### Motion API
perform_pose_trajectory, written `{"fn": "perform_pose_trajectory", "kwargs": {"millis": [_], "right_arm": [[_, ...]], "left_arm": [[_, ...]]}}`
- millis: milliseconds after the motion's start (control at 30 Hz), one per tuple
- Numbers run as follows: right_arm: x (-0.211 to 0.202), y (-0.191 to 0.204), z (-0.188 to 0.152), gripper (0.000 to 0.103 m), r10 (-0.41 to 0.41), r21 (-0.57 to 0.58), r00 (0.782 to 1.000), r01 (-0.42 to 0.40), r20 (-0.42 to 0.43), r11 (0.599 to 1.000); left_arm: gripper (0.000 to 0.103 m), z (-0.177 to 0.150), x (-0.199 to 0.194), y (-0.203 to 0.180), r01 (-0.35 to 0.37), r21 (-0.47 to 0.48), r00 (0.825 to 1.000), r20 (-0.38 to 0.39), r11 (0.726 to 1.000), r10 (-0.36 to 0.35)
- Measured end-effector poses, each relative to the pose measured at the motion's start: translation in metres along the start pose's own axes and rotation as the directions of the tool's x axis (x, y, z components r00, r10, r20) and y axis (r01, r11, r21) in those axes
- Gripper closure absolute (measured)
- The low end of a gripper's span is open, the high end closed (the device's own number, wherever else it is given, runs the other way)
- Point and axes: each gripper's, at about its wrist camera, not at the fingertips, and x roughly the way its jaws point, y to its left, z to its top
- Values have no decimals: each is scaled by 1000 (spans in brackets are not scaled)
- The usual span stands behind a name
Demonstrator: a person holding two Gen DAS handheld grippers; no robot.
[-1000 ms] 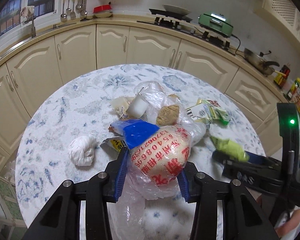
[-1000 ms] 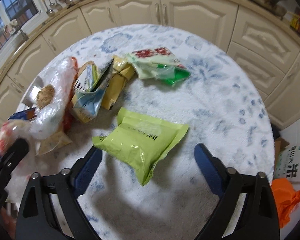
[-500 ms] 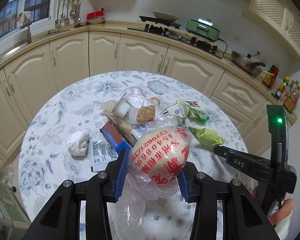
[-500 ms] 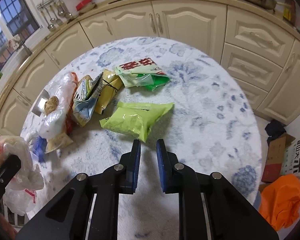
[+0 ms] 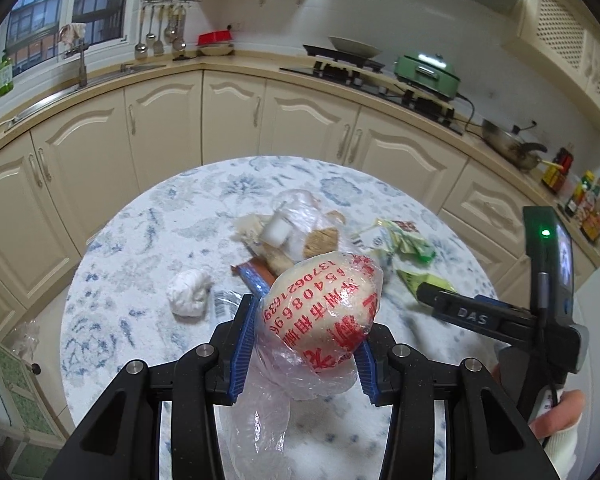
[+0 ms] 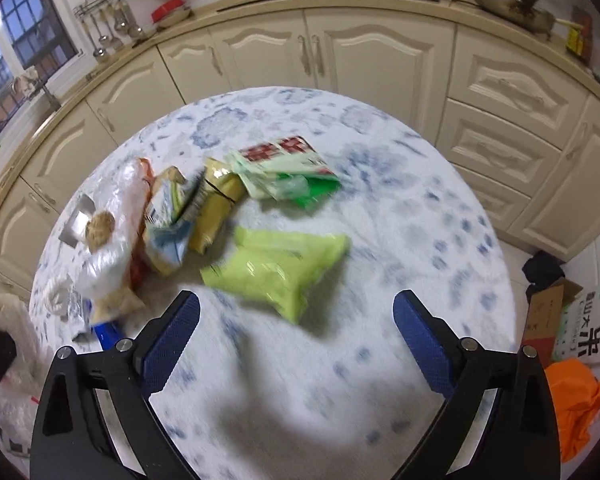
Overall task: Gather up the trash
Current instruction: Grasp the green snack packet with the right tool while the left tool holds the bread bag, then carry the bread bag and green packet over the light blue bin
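My left gripper [image 5: 306, 336] is shut on a clear plastic bag with red print [image 5: 324, 312], held above the near side of the round table [image 5: 148, 216]. My right gripper [image 6: 296, 332] is open and empty, just short of a lime-green packet [image 6: 280, 268] lying on the table. Beyond the packet lies a heap of wrappers: a yellow packet [image 6: 216, 208], a green and red wrapper [image 6: 284, 172] and a clear bag with food scraps [image 6: 112, 248]. A crumpled white tissue [image 5: 190, 292] lies to the left in the left wrist view.
Cream kitchen cabinets [image 5: 160, 124] curve behind the table. A cardboard box [image 6: 556, 320] and an orange bag [image 6: 576, 400] lie on the floor at the right. The right gripper's body [image 5: 500, 320] shows at the right of the left wrist view.
My right gripper closed half a second ago and has opened wide again, closer to the lime-green packet. My left gripper has lifted higher with the printed bag.
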Motion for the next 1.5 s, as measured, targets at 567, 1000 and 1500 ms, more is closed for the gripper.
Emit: {"fn": "perform_pose_trajectory", "kwargs": {"millis": [567,1000,1500], "right_arm": [[-18,-10,-12,95,41,2,998,-41,57,999],[-4,-31,1,1,-18,44,998,15,67,999],[-19,-25,-9,76,26,11,992,-28,127,1000]], "left_arm": [[62,15,49,-5,6,-9,998,-59,1000,-7],[62,14,61,-16,39,19,997,-71,999,-37],[62,15,72,-17,12,20,996,-84,1000,-11]]}}
